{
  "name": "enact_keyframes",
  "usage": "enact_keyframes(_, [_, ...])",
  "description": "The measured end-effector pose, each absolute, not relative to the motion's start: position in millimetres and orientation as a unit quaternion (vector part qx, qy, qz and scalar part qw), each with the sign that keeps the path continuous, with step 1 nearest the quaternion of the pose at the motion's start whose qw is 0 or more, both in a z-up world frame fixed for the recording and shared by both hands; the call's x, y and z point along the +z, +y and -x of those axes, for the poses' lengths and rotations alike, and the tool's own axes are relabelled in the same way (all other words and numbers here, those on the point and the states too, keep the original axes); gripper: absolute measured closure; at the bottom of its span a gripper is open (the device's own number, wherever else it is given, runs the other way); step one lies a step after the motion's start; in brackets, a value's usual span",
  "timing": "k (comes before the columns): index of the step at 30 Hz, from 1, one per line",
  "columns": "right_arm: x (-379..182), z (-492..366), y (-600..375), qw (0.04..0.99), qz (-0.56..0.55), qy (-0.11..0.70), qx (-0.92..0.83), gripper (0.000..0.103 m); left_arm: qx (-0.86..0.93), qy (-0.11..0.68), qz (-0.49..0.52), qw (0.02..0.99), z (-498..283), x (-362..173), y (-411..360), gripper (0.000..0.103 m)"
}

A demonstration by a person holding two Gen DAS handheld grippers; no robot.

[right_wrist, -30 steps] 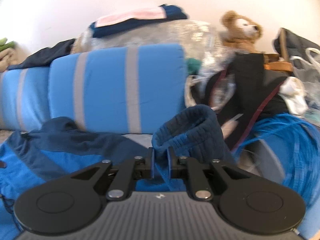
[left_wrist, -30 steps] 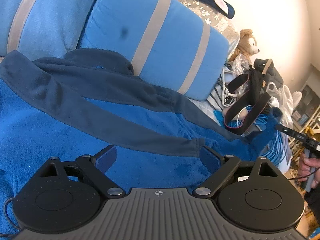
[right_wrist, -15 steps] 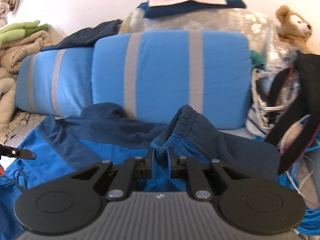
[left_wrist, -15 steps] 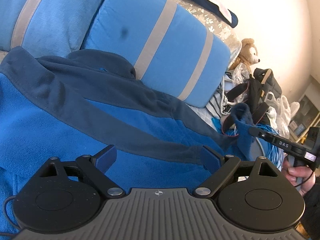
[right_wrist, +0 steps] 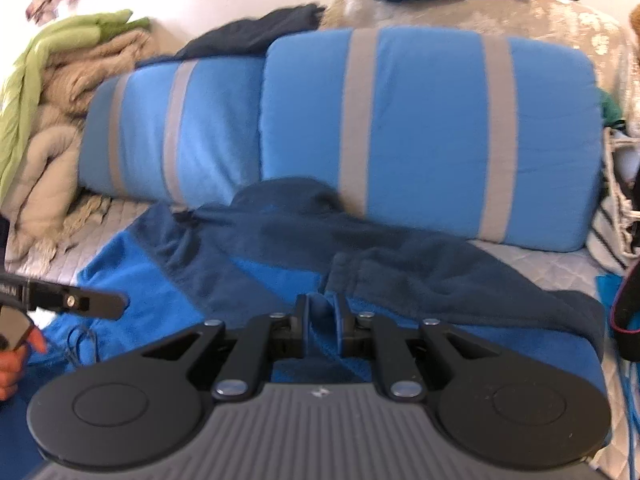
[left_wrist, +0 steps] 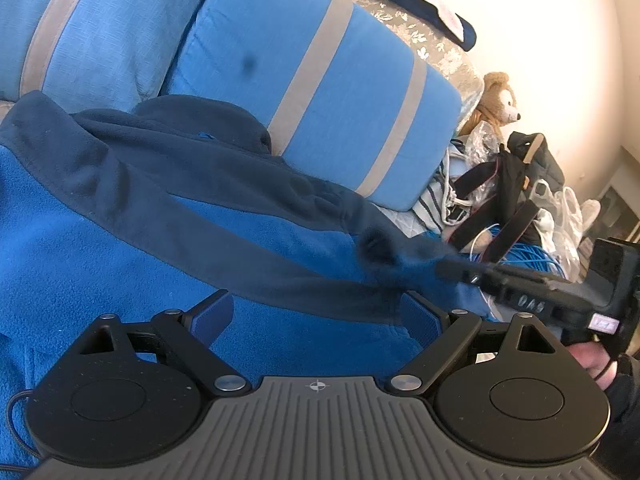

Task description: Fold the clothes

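A bright blue fleece jacket (left_wrist: 120, 240) with navy shoulders and collar lies spread on the bed, its collar against the pillows. My left gripper (left_wrist: 318, 304) hovers low over the jacket's body, open wide, with nothing between its fingers. My right gripper (right_wrist: 322, 316) has the navy sleeve cuff (right_wrist: 352, 272) pinched between its pads, and its jaws are opening slightly. The sleeve is folded in over the jacket's body (right_wrist: 400, 248). In the left wrist view the right gripper (left_wrist: 448, 268) comes in from the right, with the blurred cuff (left_wrist: 376, 248) at its tip.
Two blue pillows with grey stripes (right_wrist: 420, 120) stand behind the jacket. A teddy bear (left_wrist: 496, 100), black bags and straps (left_wrist: 508, 184) and blue cable (left_wrist: 532, 260) crowd the right side. Beige blankets and a green cloth (right_wrist: 48, 92) are piled at the left. A hand (left_wrist: 596, 360) holds the right gripper.
The right gripper has carried the sleeve cuff leftward from the cluttered side and down over the jacket's body. The left gripper has stayed in place, still open.
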State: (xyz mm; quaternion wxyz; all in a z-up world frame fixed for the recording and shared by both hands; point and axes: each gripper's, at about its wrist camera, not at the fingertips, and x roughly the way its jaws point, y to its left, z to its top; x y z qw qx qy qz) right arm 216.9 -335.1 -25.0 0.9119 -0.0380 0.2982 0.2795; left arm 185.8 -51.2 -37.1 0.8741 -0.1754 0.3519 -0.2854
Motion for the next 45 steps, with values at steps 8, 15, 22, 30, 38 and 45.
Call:
enact_keyframes(8, [-35,-198,-325,0.893,0.128,0.304,0.306,0.039,-0.287,0.351,0.178,0.874,-185,-37,-50,0.011])
enact_keyframes(15, [-49,-191,-333,0.857,0.248,0.316,0.323,0.037,-0.292,0.345,0.18,0.873,-184,-35,-50,0.011])
enact_keyframes(22, [-64,-187,-318,0.842,0.298,0.304,0.332,0.038,-0.29,0.347,0.179,0.874,-184,-35,-51,0.011])
enact_keyframes(30, [-69,-210,-305,0.824,0.277,0.34,0.359,0.036,-0.288,0.35,0.176,0.874,-185,-36,-51,0.011])
enact_keyframes(38, [-67,-200,-311,0.786,0.269,0.372,0.413,0.044,-0.289,0.354,0.174,0.872,-186,-38,-53,0.011])
enact_keyframes(45, [-52,-207,-310,0.792,0.291,0.35,0.407,0.042,-0.287,0.356,0.171,0.873,-187,-38,-53,0.011])
